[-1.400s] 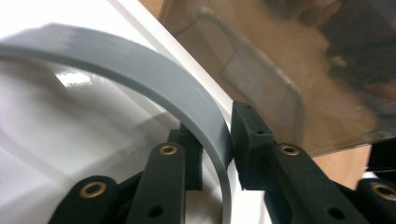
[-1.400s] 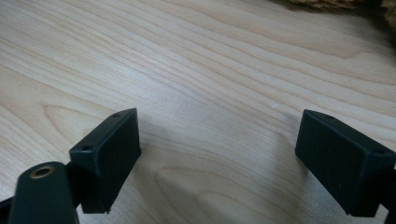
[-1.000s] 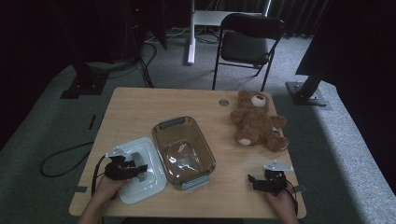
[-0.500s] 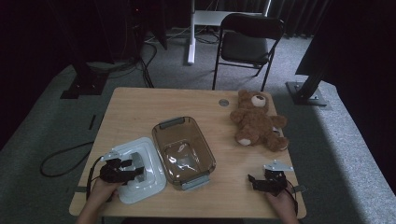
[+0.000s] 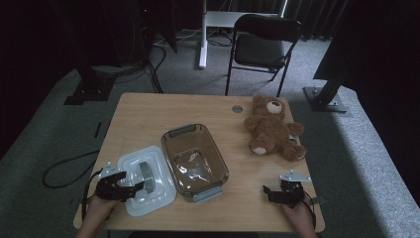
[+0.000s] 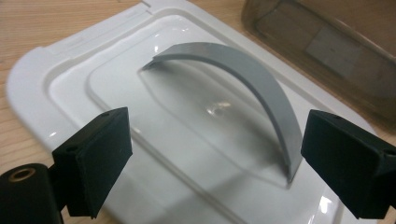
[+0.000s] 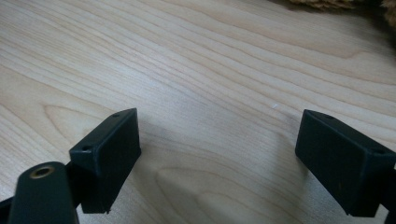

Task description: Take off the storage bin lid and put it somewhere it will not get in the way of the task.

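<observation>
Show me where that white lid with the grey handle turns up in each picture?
High view: white lid lies lower left, beside the brown container.
Left gripper view: it spreads across the middle, grey handle arching up.
Right gripper view: bare wooden table.
Shared landmark: the table.

table [image 5: 148, 119]: light wood | on it: white lid [image 5: 148, 181], brown container [image 5: 195, 156], teddy bear [image 5: 272, 130]
</observation>
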Tool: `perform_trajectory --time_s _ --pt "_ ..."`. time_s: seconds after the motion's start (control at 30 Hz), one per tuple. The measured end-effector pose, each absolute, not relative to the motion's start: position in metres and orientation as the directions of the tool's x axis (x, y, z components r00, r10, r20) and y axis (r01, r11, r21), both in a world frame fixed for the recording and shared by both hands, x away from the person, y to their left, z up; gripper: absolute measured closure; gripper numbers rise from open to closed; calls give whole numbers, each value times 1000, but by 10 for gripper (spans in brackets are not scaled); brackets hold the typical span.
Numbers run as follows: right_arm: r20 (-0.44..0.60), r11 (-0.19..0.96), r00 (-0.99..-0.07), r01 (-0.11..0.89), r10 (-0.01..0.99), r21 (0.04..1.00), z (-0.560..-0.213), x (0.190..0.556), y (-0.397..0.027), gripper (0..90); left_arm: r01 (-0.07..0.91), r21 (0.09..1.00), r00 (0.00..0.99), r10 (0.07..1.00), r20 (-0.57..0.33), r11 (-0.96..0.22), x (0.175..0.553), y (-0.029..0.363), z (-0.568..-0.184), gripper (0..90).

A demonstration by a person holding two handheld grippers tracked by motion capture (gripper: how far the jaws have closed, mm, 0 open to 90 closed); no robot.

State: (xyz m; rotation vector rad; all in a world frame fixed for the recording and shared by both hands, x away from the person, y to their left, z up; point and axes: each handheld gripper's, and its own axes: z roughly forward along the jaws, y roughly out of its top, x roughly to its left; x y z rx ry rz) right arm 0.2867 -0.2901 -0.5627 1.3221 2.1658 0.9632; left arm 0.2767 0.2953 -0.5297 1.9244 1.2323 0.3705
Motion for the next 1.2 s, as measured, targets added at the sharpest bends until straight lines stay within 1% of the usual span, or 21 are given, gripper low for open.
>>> perform_trajectory --time_s 0.03,0.07,0.1,0.33,0.47,0.57,0.67,0.7,0.77,0.9,0.93,1.0,1.07,1.1,1.17,1.2 --pt "-1 306 -457 595 890 743 -563 287 -290 132 625 754 478 862 -168 -199 275 296 -530 78" --pt "-1 306 -457 595 890 743 -563 287 -290 132 629 749 478 863 -163 -207 275 297 -530 19" --pt "-1 306 -457 595 890 743 -563 287 -290 132 633 746 470 869 -154 -210 274 298 -531 4" --pt "-1 306 -457 595 890 743 -563 287 -290 132 617 771 391 912 -126 -158 264 317 -528 5" --pt "-1 306 -457 595 890 743 -563 287 -290 132 615 772 346 935 -77 -164 261 330 -531 5" --pt "-1 306 -457 595 890 743 -563 287 -290 132 609 779 319 945 -72 -146 259 337 -536 5" --pt "0 306 -457 596 890 743 -563 287 -290 132 608 772 292 956 0 -185 259 339 -541 5" --pt "0 306 -457 596 890 743 -563 287 -290 132 608 772 292 956 0 -185 259 339 -541 5" --pt "0 306 -457 596 890 743 -563 287 -290 132 623 765 262 965 -5 -165 260 343 -544 5" --pt "0 305 -456 596 890 743 -563 287 -290 132 645 747 215 976 27 -163 261 348 -549 5" --pt "0 305 -456 596 890 743 -563 287 -290 132 637 756 202 979 26 -152 260 349 -550 5" --pt "0 305 -456 596 890 743 -563 287 -290 133 654 742 191 981 26 -147 261 350 -553 5" --pt "0 305 -456 596 890 743 -563 287 -290 132 666 725 181 981 72 -176 261 349 -556 5" --pt "0 306 -456 596 890 743 -563 287 -290 132 681 711 180 981 71 -176 262 350 -556 5" --pt "0 305 -456 596 890 743 -563 287 -290 132 676 720 179 983 50 -160 262 350 -556 5" --pt "0 305 -456 596 890 743 -563 287 -290 132 681 713 181 982 55 -166 263 350 -556 5"
